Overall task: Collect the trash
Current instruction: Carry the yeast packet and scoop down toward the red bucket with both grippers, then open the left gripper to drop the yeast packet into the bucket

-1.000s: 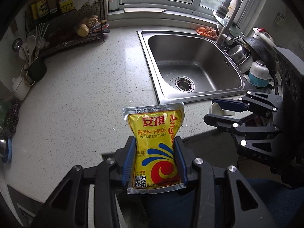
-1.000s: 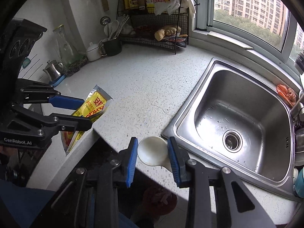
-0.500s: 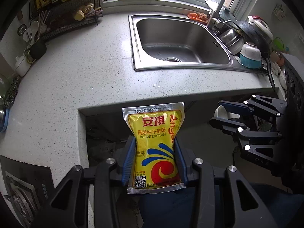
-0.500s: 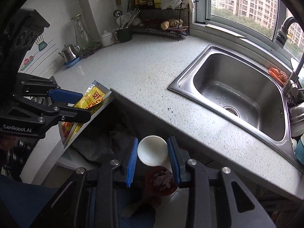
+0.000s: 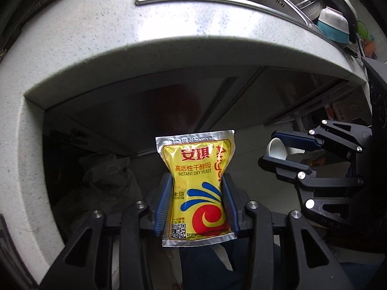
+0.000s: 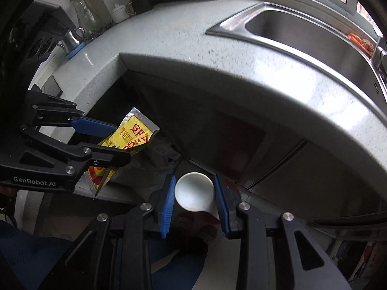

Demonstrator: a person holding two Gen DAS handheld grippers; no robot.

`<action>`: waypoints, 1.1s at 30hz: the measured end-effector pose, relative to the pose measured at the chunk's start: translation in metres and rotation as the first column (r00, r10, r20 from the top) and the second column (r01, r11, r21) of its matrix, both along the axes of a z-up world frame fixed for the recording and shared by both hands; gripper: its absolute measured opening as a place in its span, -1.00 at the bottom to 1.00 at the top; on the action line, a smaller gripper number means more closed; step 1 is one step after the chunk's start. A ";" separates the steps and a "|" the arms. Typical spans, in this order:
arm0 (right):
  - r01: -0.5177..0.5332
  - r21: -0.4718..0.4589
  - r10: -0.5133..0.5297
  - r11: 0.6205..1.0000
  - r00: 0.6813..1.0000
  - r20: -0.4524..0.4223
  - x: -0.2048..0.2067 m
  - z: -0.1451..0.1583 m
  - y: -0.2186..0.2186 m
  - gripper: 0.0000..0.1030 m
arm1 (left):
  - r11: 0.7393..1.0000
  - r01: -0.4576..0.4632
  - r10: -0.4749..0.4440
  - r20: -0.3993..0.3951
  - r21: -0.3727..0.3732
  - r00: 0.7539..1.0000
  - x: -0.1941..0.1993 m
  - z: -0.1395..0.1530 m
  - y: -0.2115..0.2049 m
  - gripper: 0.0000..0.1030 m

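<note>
Now we find both tongs lowered from above the counter (image 5: 96, 36) to below its edge, left tongs (image 5: 197, 203) pinching the yeast packet (image 5: 197, 188), right tongs (image 6: 194, 195) pinching the white cup (image 6: 193, 191), evidently nearing disposal under the counter.

A pale speckled stone countertop (image 6: 169, 36) is seen, into which a stainless steel sink (image 6: 302, 31) is set; a glass jar (image 6: 83, 9) and white teapot (image 6: 119, 14) are stood on it.
</note>
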State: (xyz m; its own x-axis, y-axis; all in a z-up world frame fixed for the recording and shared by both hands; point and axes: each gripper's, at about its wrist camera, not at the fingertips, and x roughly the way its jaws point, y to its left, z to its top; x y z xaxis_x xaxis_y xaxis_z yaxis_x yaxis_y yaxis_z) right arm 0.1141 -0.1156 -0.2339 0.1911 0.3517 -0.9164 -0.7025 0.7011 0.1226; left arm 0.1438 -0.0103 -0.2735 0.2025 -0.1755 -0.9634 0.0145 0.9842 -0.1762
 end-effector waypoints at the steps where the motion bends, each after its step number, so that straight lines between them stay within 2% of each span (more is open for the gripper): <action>1: 0.005 -0.004 -0.005 1.000 1.000 -0.011 0.002 -0.012 -0.001 -0.42 | 1.000 -0.002 0.002 -0.005 -0.004 1.000 0.004 -0.013 -0.002 -0.25; 6: 0.005 0.001 -0.005 1.000 1.000 0.000 0.013 -0.060 0.000 -0.42 | 1.000 0.017 -0.017 -0.020 0.001 1.000 0.014 -0.071 -0.019 -0.25; 15: 0.097 -0.009 -0.097 0.995 0.994 -0.050 0.036 -0.152 -0.016 -0.42 | 0.999 0.034 -0.035 -0.075 -0.015 0.997 0.029 -0.177 -0.041 -0.25; 18: 0.092 -0.022 -0.092 0.996 0.995 -0.041 0.040 -0.176 -0.017 -0.42 | 0.999 0.046 -0.047 -0.083 -0.011 0.995 0.031 -0.201 -0.044 -0.24; 20: 0.099 -0.017 -0.100 0.995 0.994 -0.046 0.039 -0.189 -0.018 -0.42 | 0.999 0.052 -0.054 -0.084 -0.016 0.995 0.033 -0.212 -0.045 -0.23; 24: 0.108 -0.033 -0.109 0.994 0.993 -0.042 0.034 -0.207 -0.018 -0.42 | 0.995 0.097 -0.095 -0.070 0.026 0.993 0.035 -0.226 -0.054 -0.22; 30: 0.117 -0.029 -0.119 0.993 0.991 -0.067 0.030 -0.210 -0.027 -0.42 | 0.996 0.087 -0.085 -0.075 0.014 0.993 0.035 -0.233 -0.052 -0.15; 33: 0.104 -0.013 -0.105 0.995 0.991 -0.078 0.027 -0.206 -0.028 -0.42 | 0.998 0.066 -0.067 -0.077 -0.017 0.995 0.036 -0.234 -0.050 0.02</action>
